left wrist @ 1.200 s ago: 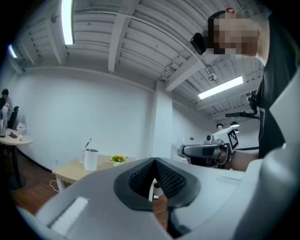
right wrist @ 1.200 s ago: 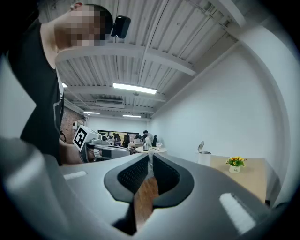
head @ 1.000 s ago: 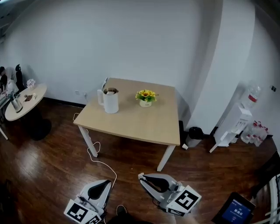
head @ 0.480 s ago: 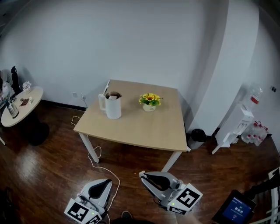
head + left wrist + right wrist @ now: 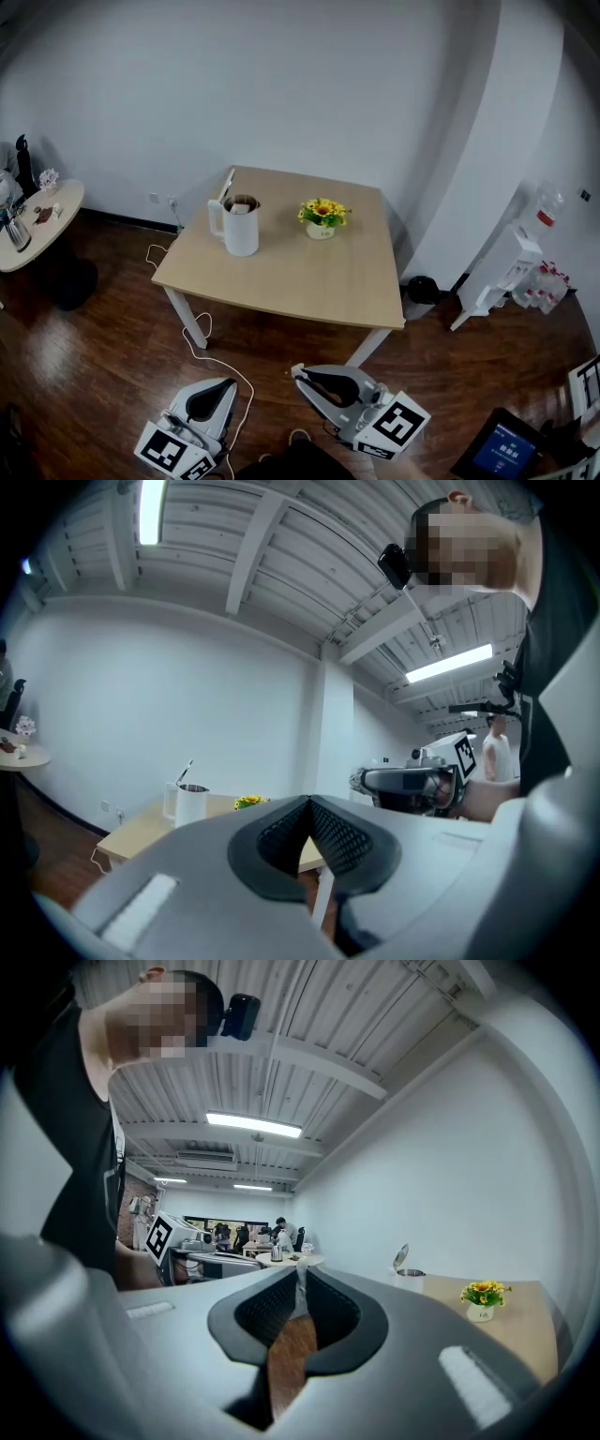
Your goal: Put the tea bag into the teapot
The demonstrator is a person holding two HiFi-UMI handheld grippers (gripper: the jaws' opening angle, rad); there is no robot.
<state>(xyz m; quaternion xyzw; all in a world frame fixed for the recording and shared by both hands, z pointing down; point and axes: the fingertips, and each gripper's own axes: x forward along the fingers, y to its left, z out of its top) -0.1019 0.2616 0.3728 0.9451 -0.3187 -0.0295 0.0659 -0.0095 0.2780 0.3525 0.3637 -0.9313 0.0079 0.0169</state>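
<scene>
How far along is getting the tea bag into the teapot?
Likely done: the teapot stands lid-up on the table with something brown inside, too small to name. In hand: nothing; the left gripper and right gripper are shut, empty, away from the table. Left: perhaps nothing; no tea bag shows elsewhere.

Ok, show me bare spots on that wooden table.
Bare: the near half of the pale wooden square table, in front of the white open-lidded teapot and the white pot of yellow flowers. Those two occupy the far half.
</scene>
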